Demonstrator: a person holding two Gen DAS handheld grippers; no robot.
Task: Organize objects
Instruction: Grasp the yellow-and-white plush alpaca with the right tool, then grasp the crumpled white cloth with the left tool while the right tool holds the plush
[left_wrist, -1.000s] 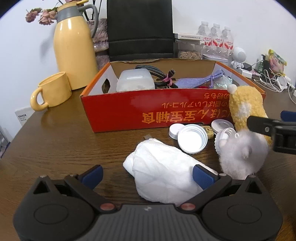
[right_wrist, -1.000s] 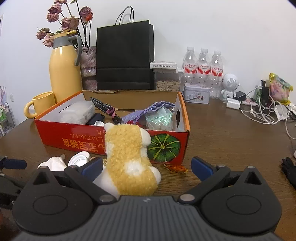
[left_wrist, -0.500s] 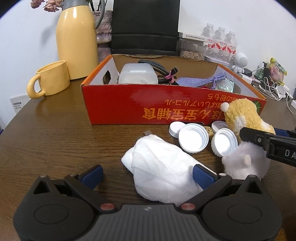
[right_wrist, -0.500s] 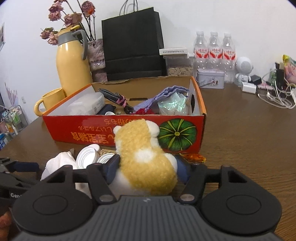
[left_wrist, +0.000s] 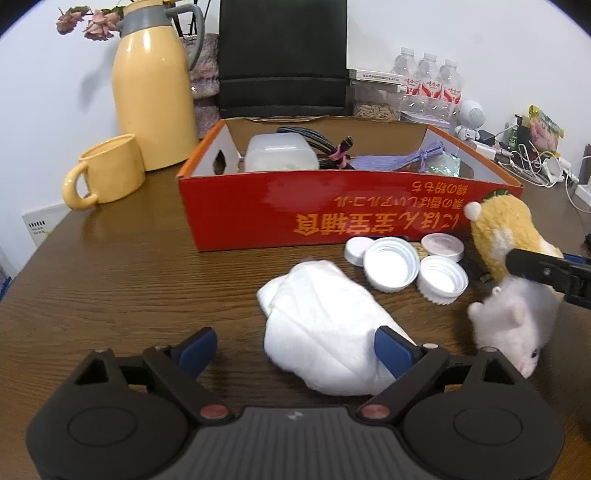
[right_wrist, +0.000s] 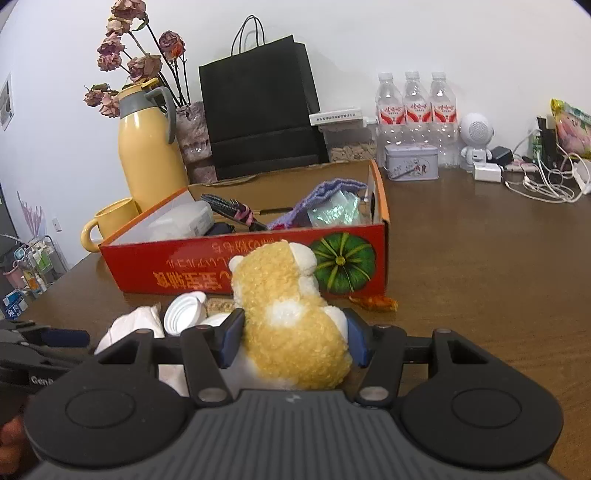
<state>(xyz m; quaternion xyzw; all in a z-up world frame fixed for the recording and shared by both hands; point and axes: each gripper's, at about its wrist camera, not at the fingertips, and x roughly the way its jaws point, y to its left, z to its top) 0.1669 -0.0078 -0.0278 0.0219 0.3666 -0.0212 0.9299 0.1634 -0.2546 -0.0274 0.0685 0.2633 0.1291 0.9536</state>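
Wood table, white wall behind; red carton (right_wrist: 236, 266) half packed w/ cables & bags.

R gripper (right_wrist: 291, 341) has just been closing, pads now pinching the plush hamster (right_wrist: 295, 332) at both flanks; toy sits just in front of carton, beside loose jar lids (left_wrist: 391, 264). L gripper (left_wrist: 295, 345) has just been narrowing a bit but is spread wide, one pad at the white wad of cloth (left_wrist: 321, 332), not squeezing it. To do it well: firm squeeze low on the body, lift straight up over the carton wall, set in a free gap. Plush looks curly tan w/ white patch & belly, soft, will compress, could slip.
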